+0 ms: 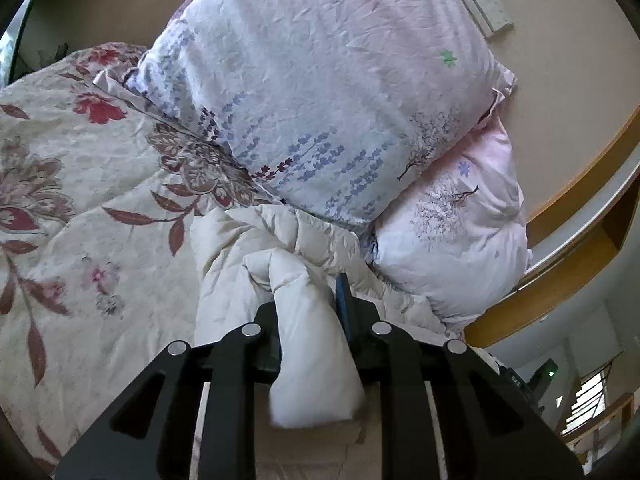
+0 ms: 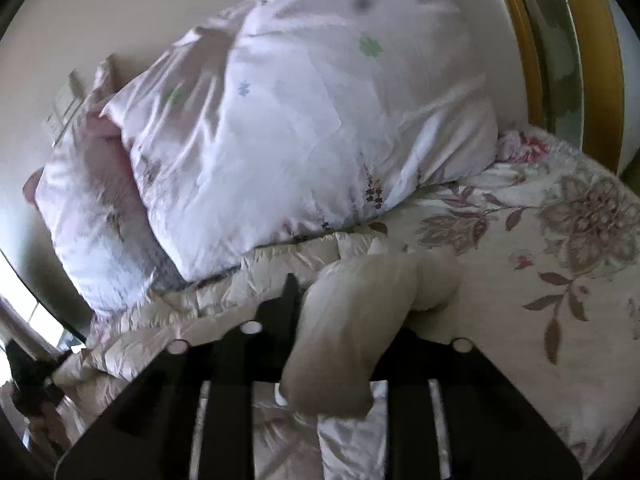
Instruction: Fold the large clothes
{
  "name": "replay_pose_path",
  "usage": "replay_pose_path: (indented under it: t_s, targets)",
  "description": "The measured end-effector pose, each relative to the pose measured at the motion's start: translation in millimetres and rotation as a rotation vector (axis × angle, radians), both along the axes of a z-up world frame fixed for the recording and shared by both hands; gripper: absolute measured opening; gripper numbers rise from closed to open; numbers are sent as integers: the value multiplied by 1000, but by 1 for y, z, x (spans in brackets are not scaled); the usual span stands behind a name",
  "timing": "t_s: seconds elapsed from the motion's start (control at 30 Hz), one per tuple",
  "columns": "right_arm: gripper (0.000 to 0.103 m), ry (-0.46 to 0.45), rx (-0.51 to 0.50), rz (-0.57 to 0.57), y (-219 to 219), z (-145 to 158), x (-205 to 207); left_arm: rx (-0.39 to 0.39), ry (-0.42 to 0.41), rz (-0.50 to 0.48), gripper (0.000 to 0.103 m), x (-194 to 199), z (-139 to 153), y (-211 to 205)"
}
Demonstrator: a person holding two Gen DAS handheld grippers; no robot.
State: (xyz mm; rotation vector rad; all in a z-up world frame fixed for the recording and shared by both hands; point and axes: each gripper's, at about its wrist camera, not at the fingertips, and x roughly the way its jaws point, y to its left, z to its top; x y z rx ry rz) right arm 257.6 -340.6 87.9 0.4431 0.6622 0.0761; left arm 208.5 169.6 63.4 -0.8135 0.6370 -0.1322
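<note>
A cream-white puffy quilted jacket (image 1: 256,264) lies on a floral bed cover (image 1: 80,208), against a pile of pillows. My left gripper (image 1: 308,312) is shut on a thick padded roll of the jacket that runs back between its fingers. In the right wrist view the same jacket (image 2: 224,292) spreads to the left, shiny and wrinkled. My right gripper (image 2: 344,312) is shut on another padded roll of the jacket; its right finger is hidden behind the cloth.
Two large pale pillows with lavender and flower prints (image 1: 320,88) (image 2: 304,128) are stacked just beyond the jacket. A wooden headboard rim (image 1: 580,200) and a wall with switch plates (image 1: 488,12) lie behind. The floral bed cover (image 2: 540,280) stretches to the right.
</note>
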Motion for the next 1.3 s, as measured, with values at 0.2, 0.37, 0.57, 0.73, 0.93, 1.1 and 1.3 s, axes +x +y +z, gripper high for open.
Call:
replay_pose_path:
  t_s: [0.2,0.37,0.57,0.73,0.93,1.1,1.3]
  targets:
    - [69,-38,109,-35,-4,6,21,-107,-21,8,49,18,3,6]
    - [70,-141,66,-43,-8,28,7,-109,-136,55,71,4,28,14]
    - [67,-73,-59,-115,-22,25,1,42,-168,53,71,-11,42,0]
    - [60,53,-51,-131,-35,2,14,186,-113,5,71,-2,36,-28]
    - [55,160,-73,-138,-35,-21,30,264,-37,-28,71,14,18,-45]
    - [20,202,-80,-107,-32,-36,38,290,-1,-14,71,23,4,-46]
    - [11,173,-88,-159,-31,-40,35,314,33,21,71,31,-13,-49]
